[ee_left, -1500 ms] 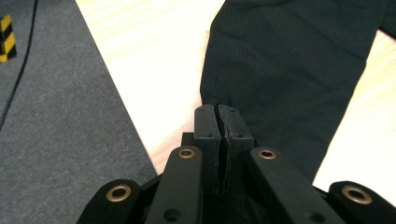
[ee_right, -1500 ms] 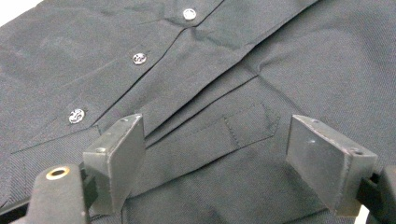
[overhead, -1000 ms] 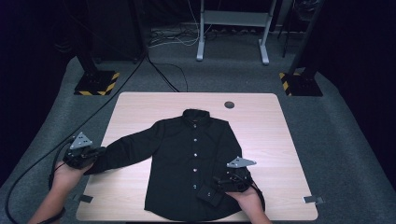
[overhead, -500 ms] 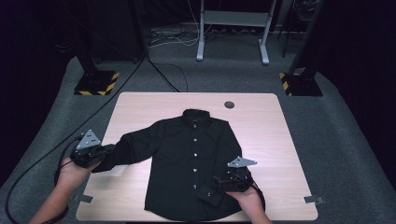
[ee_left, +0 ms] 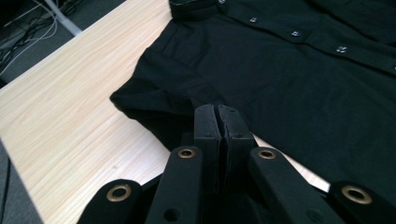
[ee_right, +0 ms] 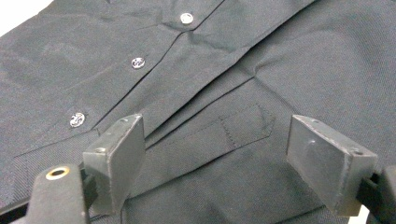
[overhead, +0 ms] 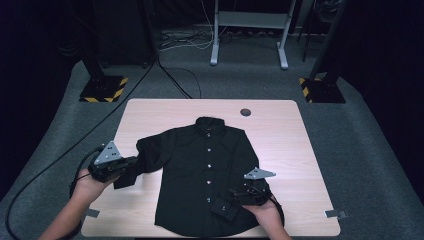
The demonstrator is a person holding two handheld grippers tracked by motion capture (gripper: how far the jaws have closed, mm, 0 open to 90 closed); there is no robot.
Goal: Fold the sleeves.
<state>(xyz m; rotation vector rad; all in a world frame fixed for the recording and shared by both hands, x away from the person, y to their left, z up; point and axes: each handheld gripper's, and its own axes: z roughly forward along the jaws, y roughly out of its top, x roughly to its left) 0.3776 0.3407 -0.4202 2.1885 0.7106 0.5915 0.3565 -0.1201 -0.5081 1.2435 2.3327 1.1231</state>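
A black button-up shirt lies face up on the wooden table, collar toward the far edge. My left gripper is at the shirt's left side, shut on the end of the left sleeve, which bends back toward the body. In the left gripper view the jaws press together above the table, with the shirt beyond. My right gripper rests low on the shirt's right front, open. In the right gripper view its pads stand wide over a stitched cuff and the shirt's placket.
A round cable hole sits near the table's far edge. Tape marks lie at the front corners. Stands with hazard-striped bases and a grey frame stand on the carpet beyond, with a cable trailing left.
My left gripper has moved right and slightly up, drawing the left sleeve in toward the shirt's body. The right gripper has stayed put.
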